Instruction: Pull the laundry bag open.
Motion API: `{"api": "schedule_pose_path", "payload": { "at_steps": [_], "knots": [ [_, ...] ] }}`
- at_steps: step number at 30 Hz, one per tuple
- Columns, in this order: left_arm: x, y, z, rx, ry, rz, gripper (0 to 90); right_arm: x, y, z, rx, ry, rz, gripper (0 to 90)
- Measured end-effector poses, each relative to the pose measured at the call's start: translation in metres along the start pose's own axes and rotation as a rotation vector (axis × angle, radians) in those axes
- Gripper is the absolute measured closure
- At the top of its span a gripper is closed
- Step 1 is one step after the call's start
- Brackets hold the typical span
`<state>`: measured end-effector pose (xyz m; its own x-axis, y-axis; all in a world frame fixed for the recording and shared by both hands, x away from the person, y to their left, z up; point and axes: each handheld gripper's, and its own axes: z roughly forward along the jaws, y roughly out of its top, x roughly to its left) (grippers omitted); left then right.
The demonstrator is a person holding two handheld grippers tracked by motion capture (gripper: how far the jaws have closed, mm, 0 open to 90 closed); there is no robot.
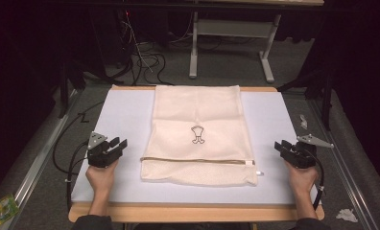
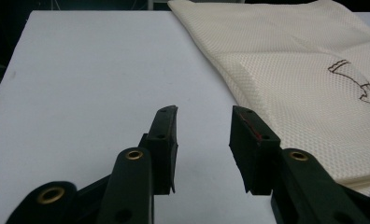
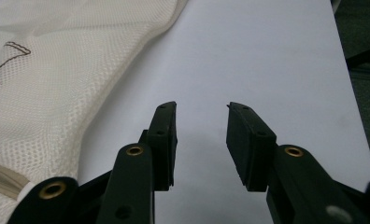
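**Mesh bag laid flat between two waiting grippers**

A dim room with cables and a grey table frame on the carpet surrounded a wooden table (image 1: 193,213) covered by a white mat (image 1: 125,115). At the left, the left gripper (image 1: 122,143) hovered low over bare mat beside the bag's left edge, its jaws parted with nothing between them; in the left gripper view the fingertips (image 2: 167,122) framed only white surface, the cloth lying just to their right. That stance probably served a reach for the near left corner.

In the middle lay the cream mesh laundry bag (image 1: 197,124), flat and square to the table, its zipper (image 1: 197,161) running across the near end and a small dark emblem (image 1: 196,134) at its centre. Spread so, both near corners stayed reachable at once.

At the right, the right gripper (image 1: 280,146) mirrored the other, clear of the fabric, jaws likewise released and empty, the bag's edge just to their left in the right gripper view.
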<state>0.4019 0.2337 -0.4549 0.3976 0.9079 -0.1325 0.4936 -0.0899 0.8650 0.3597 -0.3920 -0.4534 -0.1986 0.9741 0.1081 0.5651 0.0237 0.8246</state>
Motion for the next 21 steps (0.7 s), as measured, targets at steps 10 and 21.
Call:
{"api": "schedule_pose_path", "payload": {
  "at_steps": [10, 21],
  "knots": [
    [0.0, -0.004, 0.015, 0.019, 0.015, -0.009, 59.8, -0.001, -0.004, 0.005, 0.005, -0.017, 0.004, 63.1],
    [0.001, -0.007, 0.026, 0.042, 0.039, -0.017, 59.7, 0.001, -0.005, 0.013, 0.014, -0.036, -0.006, 62.1]
  ]
}}
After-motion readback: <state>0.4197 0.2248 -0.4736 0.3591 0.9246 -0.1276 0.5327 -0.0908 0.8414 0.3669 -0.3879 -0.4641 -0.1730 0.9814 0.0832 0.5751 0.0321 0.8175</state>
